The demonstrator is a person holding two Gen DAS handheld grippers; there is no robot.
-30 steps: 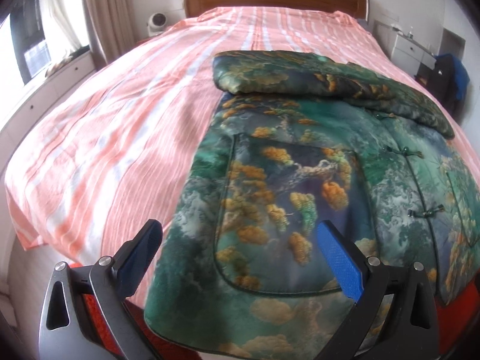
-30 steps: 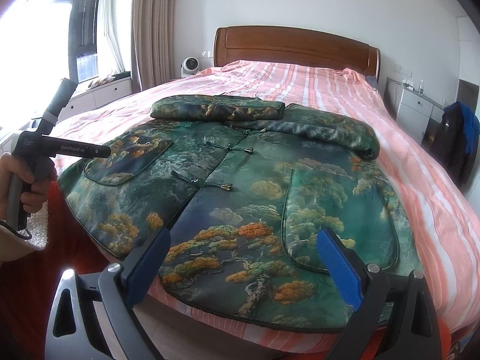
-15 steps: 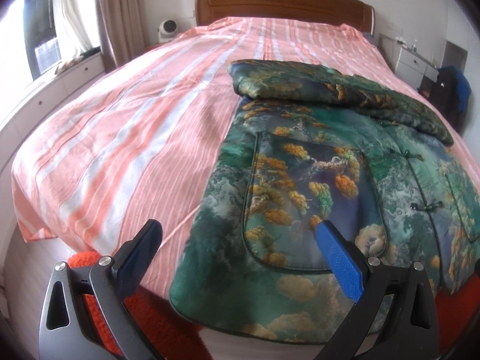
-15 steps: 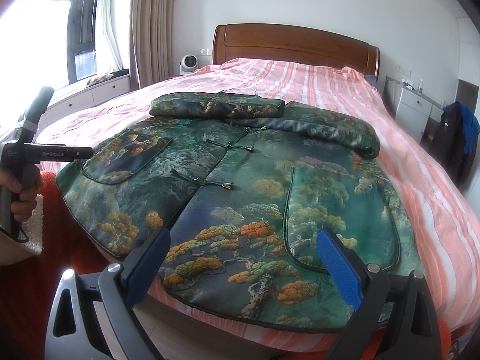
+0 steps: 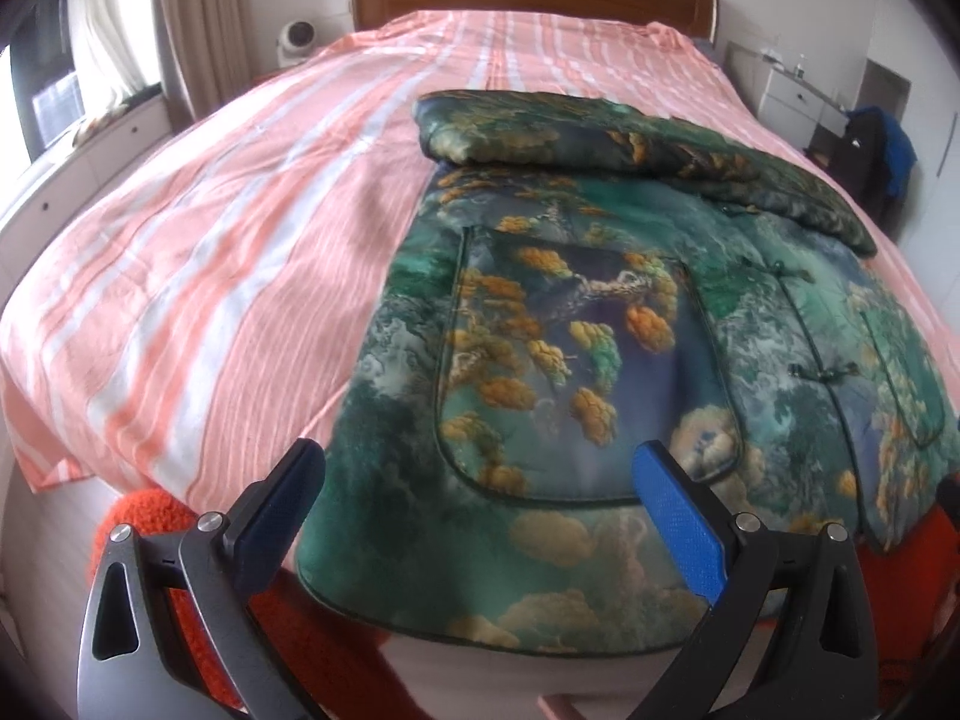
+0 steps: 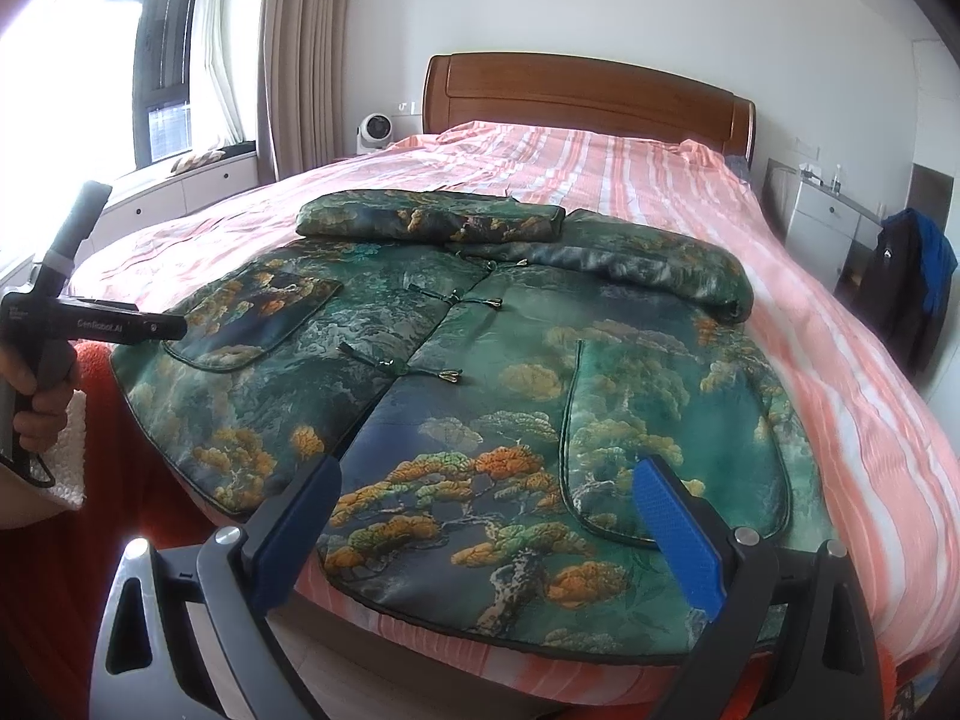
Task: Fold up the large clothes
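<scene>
Nearest in the left wrist view, the left gripper (image 5: 480, 504) hangs with its blue-padded fingers spread wide and nothing between them, just off the foot edge of the bed, above the left hem corner of the green padded jacket printed with golden pine trees and clouds (image 5: 558, 360). The right wrist view shows the right gripper (image 6: 486, 516) equally wide open and empty over the jacket's (image 6: 480, 396) right hem. The jacket lies face up across the foot end of the bed with pink and white striped bedding (image 5: 210, 252), its hem overhanging the foot edge and both sleeves folded across the chest. Only the right view takes in the whole garment, its knot-button front closure and both patch pockets; the left view cuts off the right half at the frame edge. Only the right view also shows the person's left hand (image 6: 42, 384) gripping the dark handle of the left device, whose bar carries white lettering that looks like "GenRobot.AI", with smaller print too fine to read. Orange-red fabric (image 5: 156, 516) shows below the foot edge in both views; what it belongs to is unclear. Beyond stand the brown wooden headboard (image 6: 588, 102), a small white fan (image 6: 375, 132) at the bed's far left corner, and a white nightstand (image 6: 828, 222) at the far right.
</scene>
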